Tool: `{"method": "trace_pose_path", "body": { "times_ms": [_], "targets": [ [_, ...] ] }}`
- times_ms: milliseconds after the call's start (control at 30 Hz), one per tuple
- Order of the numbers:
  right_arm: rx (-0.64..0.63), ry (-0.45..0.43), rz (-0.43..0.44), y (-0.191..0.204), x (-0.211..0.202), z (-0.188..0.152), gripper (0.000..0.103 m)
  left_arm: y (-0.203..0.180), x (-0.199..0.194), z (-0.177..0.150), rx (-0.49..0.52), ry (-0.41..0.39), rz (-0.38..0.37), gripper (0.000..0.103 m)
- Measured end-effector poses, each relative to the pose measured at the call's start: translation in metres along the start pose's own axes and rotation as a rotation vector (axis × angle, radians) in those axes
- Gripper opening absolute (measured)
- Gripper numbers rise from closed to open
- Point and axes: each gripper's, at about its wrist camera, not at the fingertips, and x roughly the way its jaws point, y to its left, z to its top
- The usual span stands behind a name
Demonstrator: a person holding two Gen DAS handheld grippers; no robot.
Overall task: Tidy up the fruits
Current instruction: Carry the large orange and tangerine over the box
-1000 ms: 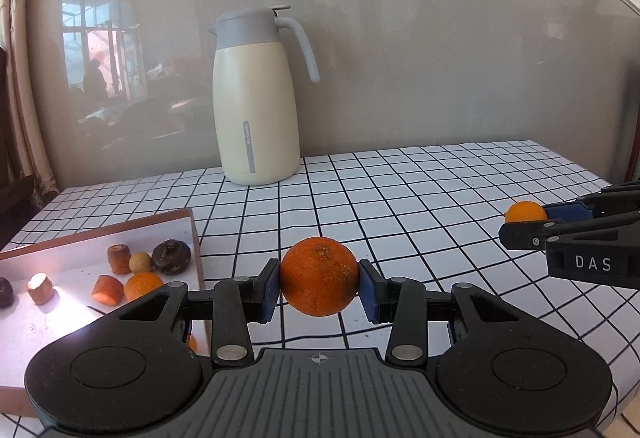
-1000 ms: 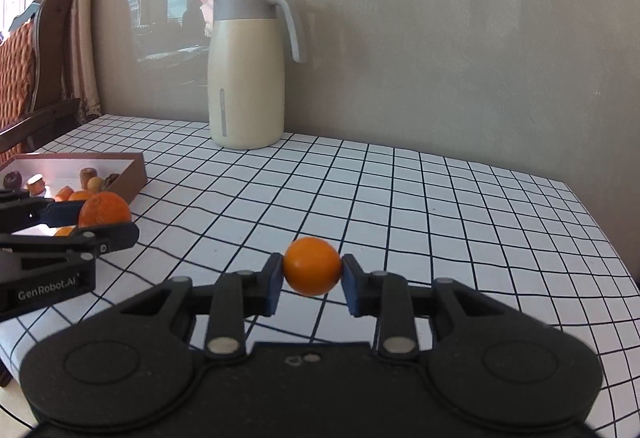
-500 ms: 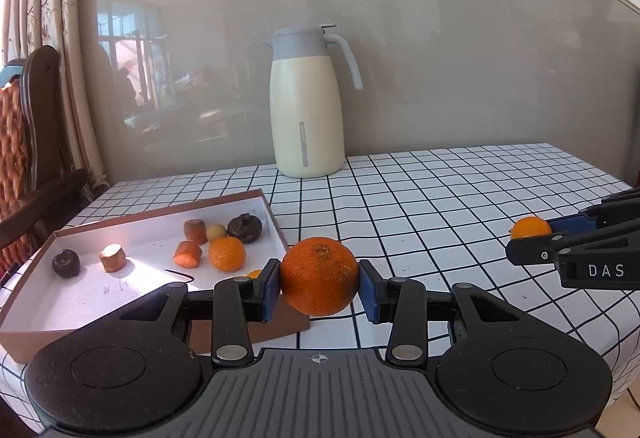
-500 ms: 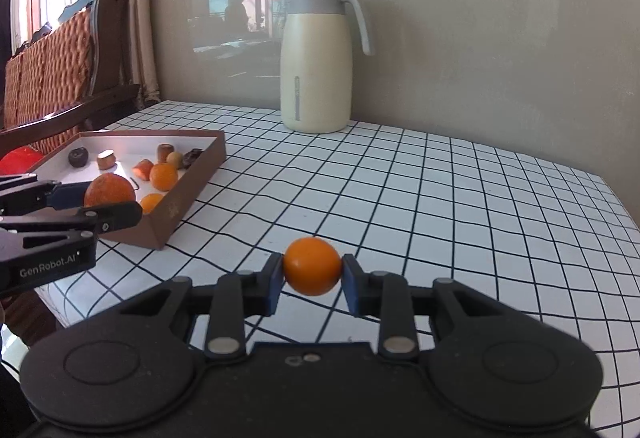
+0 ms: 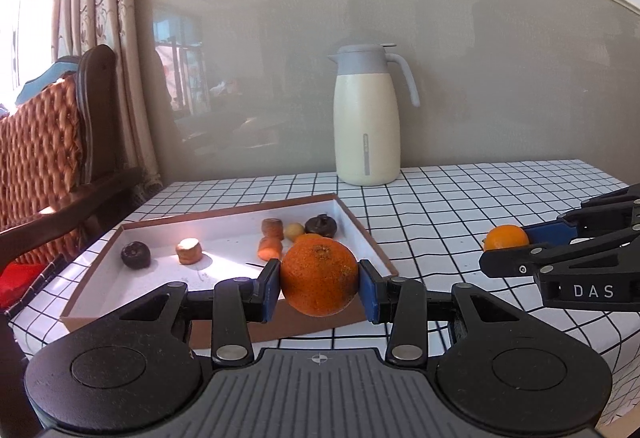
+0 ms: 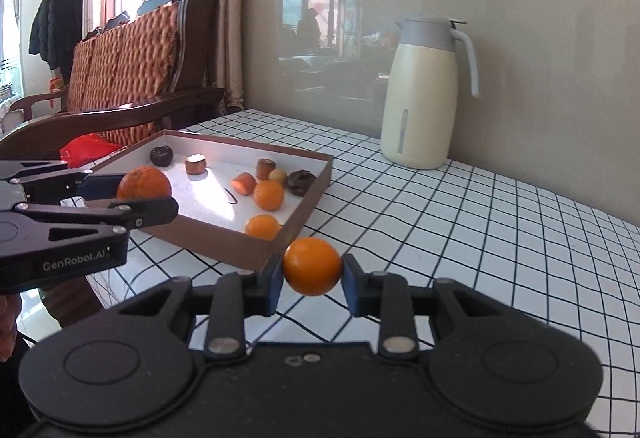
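Observation:
My left gripper (image 5: 319, 285) is shut on a rough-skinned orange (image 5: 319, 276), held in the air over the near edge of a shallow brown box (image 5: 360, 234) with a white floor. My right gripper (image 6: 312, 280) is shut on a smaller smooth orange (image 6: 312, 265), just off the box's near right corner (image 6: 276, 244). Each gripper shows in the other's view: the right gripper (image 5: 506, 244) at the right edge, the left gripper (image 6: 142, 192) at the left. Inside the box lie two small oranges (image 6: 269, 194), a carrot piece (image 6: 245, 183), dark fruits (image 6: 161, 155) and brown stubs (image 6: 195, 164).
A cream thermos jug (image 5: 367, 118) stands at the back of the checked tablecloth (image 6: 460, 222) against the grey wall. A wooden chair with a woven orange back (image 6: 128, 74) sits to the left of the table, with a red bag (image 6: 86, 148) on it.
Both grippers have swung left with their oranges held. The box has come from the left edge into full view, now right in front of both grippers; the jug has shifted to the right.

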Motion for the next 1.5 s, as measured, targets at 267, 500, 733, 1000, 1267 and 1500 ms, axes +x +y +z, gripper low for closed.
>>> {"method": "trace_pose_path", "body": {
  "times_ms": [267, 500, 733, 1000, 1267, 1500],
  "targets": [
    [-0.061, -0.039, 0.080, 0.032, 0.006, 0.010, 0.023, 0.040, -0.006, -0.004, -0.011, -0.003, 0.101, 0.041],
    [-0.066, -0.083, 0.117, 0.051, 0.016, 0.024, 0.023, 0.069, -0.006, -0.007, -0.044, -0.007, 0.160, 0.041],
    [-0.053, -0.135, 0.115, 0.058, 0.031, 0.046, 0.023, 0.098, 0.006, -0.004, -0.074, -0.015, 0.222, 0.041],
    [-0.037, -0.164, 0.089, 0.059, 0.053, 0.064, 0.023, 0.122, 0.021, 0.002, -0.104, -0.014, 0.254, 0.041],
    [0.010, -0.184, 0.056, 0.049, 0.078, 0.085, 0.023, 0.141, 0.048, 0.018, -0.133, -0.023, 0.276, 0.041],
    [0.028, -0.151, 0.047, 0.044, 0.104, 0.086, 0.023, 0.149, 0.071, 0.020, -0.150, -0.004, 0.281, 0.041]
  ]
}}
